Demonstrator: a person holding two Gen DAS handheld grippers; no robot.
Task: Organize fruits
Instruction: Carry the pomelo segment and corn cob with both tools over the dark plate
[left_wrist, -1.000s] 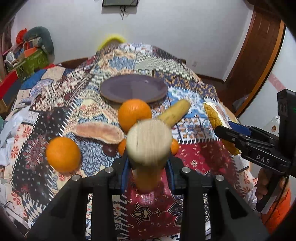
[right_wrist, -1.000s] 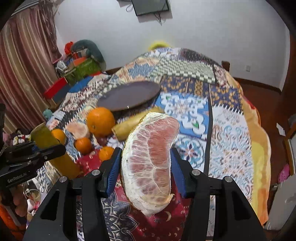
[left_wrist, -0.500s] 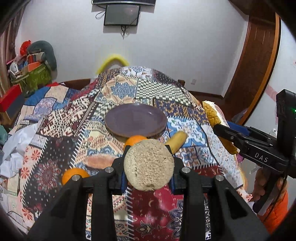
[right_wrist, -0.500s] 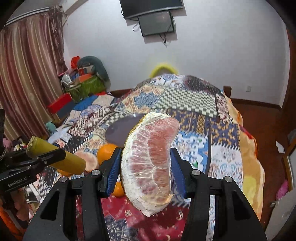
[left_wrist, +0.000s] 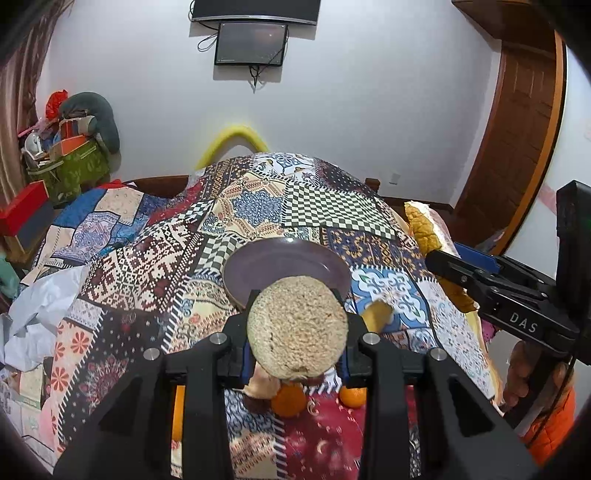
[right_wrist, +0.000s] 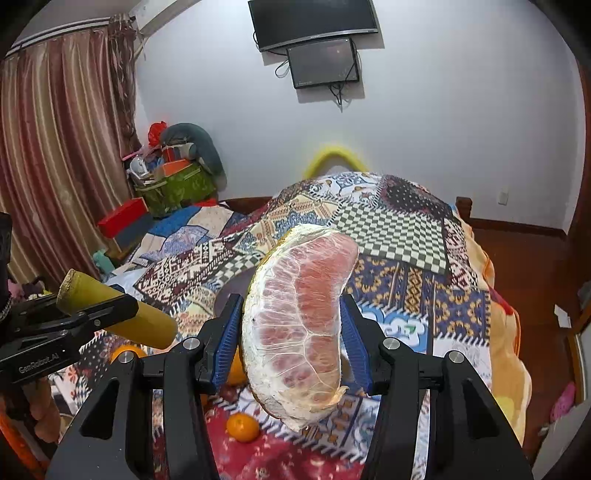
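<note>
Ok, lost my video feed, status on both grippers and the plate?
Left gripper shut on sugarcane piece. Right gripper shut on pomelo wedge. Purple plate bare, ahead on quilt. Nothing in the way.

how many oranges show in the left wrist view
3: one orange below the held sugarcane, one to its right, a sliver lower left. Others may be hidden.

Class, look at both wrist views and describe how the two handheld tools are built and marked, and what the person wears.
Both are matte black, angular two-finger tools with silver bolts and ribbed blue pads. The right tool carries white "DAS" lettering on its side, seen from the left wrist view; the left tool reads "GenRobot.AI" in the right wrist view. An orange sleeve shows by the right hand.
</note>
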